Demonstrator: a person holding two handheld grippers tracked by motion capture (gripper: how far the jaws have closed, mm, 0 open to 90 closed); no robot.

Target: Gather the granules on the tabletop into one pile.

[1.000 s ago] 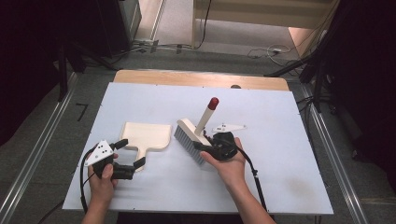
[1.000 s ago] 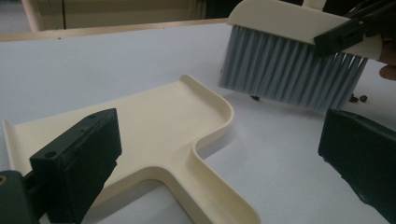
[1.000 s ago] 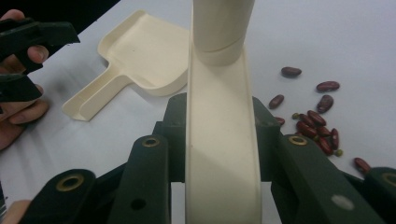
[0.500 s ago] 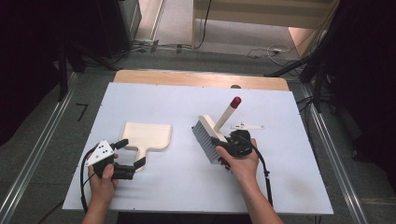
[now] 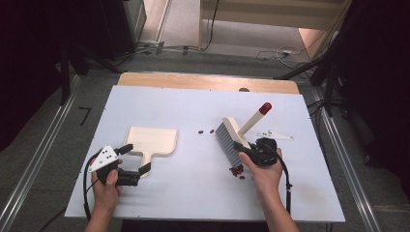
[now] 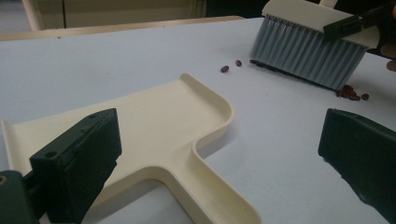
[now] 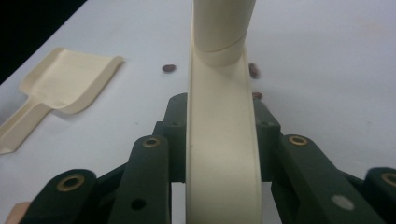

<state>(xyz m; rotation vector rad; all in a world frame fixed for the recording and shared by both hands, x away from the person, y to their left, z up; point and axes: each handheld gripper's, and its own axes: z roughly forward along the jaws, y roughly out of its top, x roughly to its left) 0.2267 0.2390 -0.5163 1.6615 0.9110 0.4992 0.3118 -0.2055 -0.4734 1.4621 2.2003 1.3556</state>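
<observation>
High view: brush (image 5: 232,137) handle slants up-right, bristles facing the dustpan (image 5: 152,140).

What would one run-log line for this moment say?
right gripper: shut on brush | left gripper: open at dustpan handle | beans: beside brush

The dustpan (image 6: 154,126) looks like smooth cream plastic with a slight sheen; the brush (image 5: 231,137) has a matching plastic back and fine grey bristles; the surface (image 5: 193,101) is matt white.

a cream dustpan (image 5: 152,141), a cream brush (image 5: 233,137) with grey bristles and red-tipped handle, dark red beans (image 5: 237,170), white table (image 5: 159,101).
</observation>
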